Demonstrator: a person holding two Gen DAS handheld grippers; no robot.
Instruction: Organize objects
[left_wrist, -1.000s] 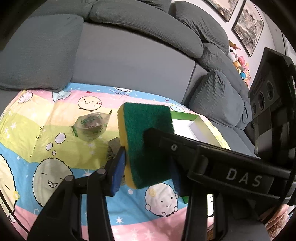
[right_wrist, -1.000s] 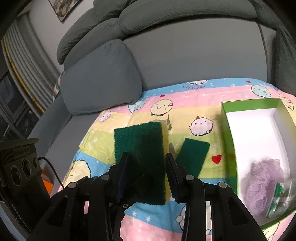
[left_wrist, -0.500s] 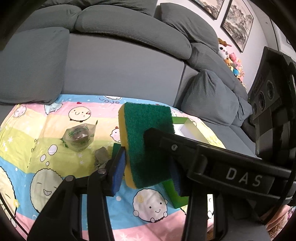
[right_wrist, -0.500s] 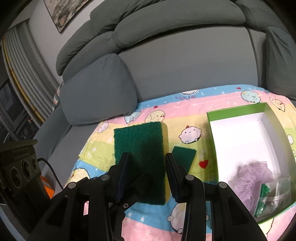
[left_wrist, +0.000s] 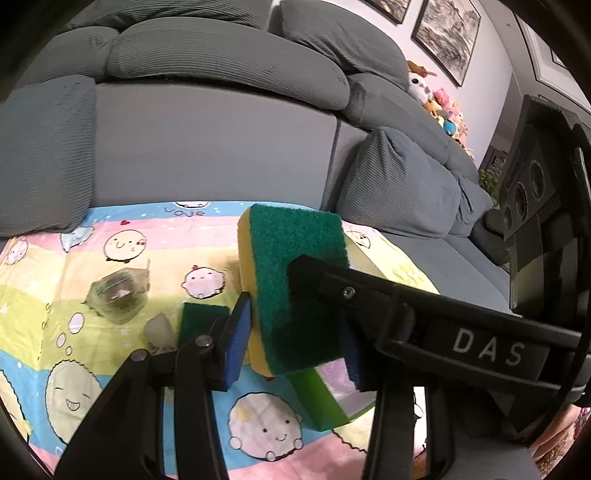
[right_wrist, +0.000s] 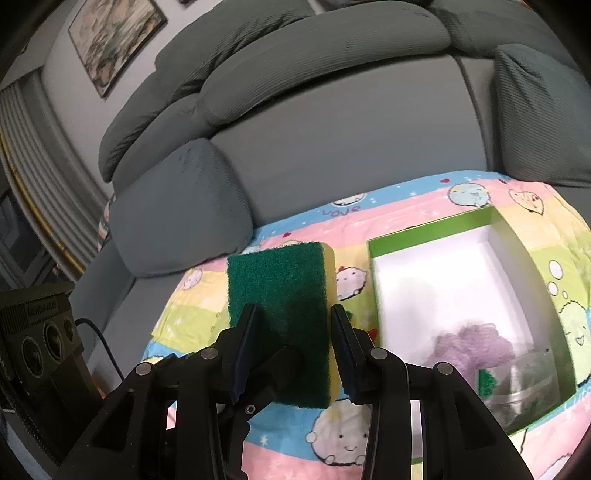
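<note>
While both grippers' jaws clench the soft, light sponge (right_wrist: 280, 314) left of the box (right_wrist: 424, 236), you should squeeze gently mid-body.

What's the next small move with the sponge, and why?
Probably carry the sponge to the right in the right wrist view, over the green box, then lower it. Left gripper and right gripper both clamp it above the blanket, left of the box. The purple puff sits in the box's near end; the far floor is bare.
</note>
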